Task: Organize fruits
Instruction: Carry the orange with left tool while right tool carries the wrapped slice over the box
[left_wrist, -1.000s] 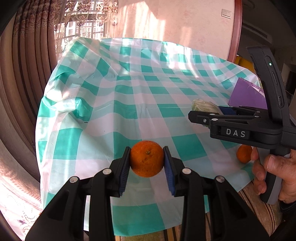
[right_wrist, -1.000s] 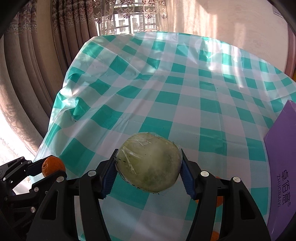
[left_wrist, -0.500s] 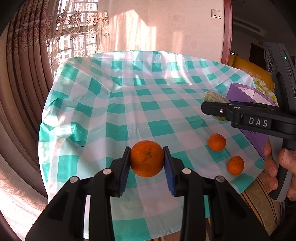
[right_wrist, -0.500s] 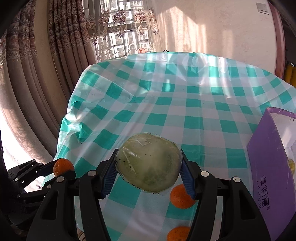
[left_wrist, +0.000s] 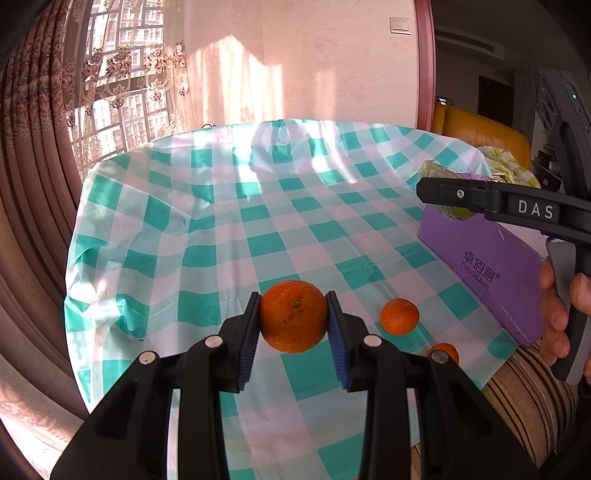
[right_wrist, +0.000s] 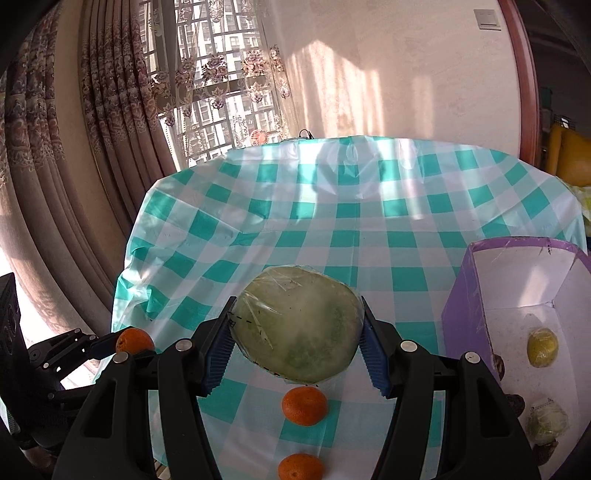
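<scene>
The left hand-held gripper (left_wrist: 293, 321) clamps a round orange tangerine (left_wrist: 293, 321) above the table's (left_wrist: 258, 221) near edge. The right hand-held gripper (right_wrist: 297, 332) grips a plastic-wrapped pale green melon half (right_wrist: 297, 328) beside the open purple cardboard box (right_wrist: 465, 295); two loose tangerines (right_wrist: 304, 405) lie below.

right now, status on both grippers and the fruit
Left gripper shut on orange. Right gripper shut on wrapped green melon. Two oranges loose on the tablecloth; purple box open at right, nothing blocking it.
</scene>
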